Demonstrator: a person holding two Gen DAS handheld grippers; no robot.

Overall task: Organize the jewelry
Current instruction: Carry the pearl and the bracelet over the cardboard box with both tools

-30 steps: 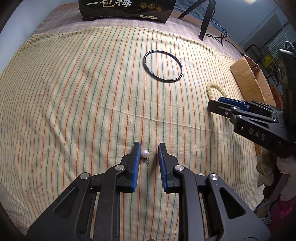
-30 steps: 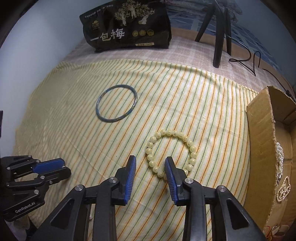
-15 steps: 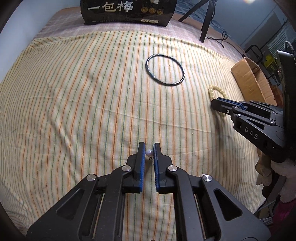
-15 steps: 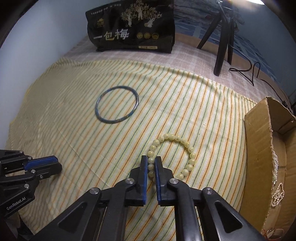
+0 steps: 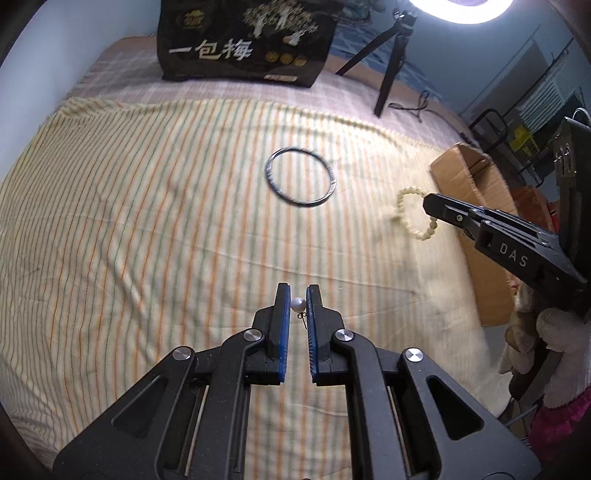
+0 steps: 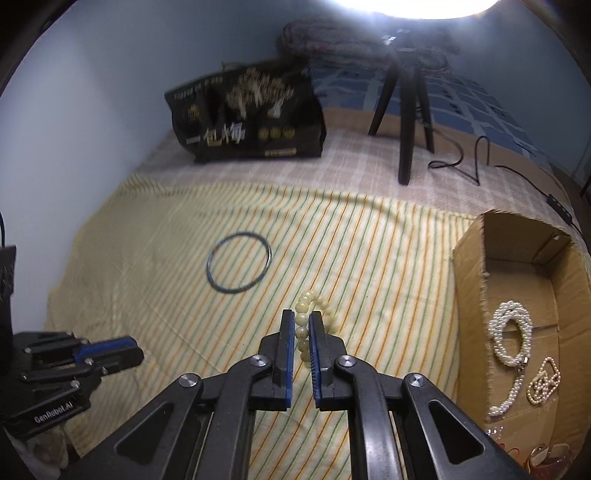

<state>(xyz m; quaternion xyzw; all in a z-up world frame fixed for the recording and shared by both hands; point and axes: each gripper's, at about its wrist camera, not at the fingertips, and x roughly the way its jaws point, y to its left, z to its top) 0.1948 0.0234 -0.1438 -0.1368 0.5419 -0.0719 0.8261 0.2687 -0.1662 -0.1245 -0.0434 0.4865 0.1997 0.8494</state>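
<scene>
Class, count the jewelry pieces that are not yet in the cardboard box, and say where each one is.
3. A pearl earring in the left gripper jaws, a bead bracelet in the right gripper jaws, and a dark bangle lying on the striped cloth.

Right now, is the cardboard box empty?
No. The open cardboard box already holds pearl strands and smaller pieces on its floor.

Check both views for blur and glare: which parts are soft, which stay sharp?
Left wrist view: striped cloth and beaded bracelet are motion-smeared; left tongs and pearl earring stay sharp; ring light blows out the top edge. Right wrist view: black bag is smeared, right tongs are crisp, with glare along the top.
</scene>
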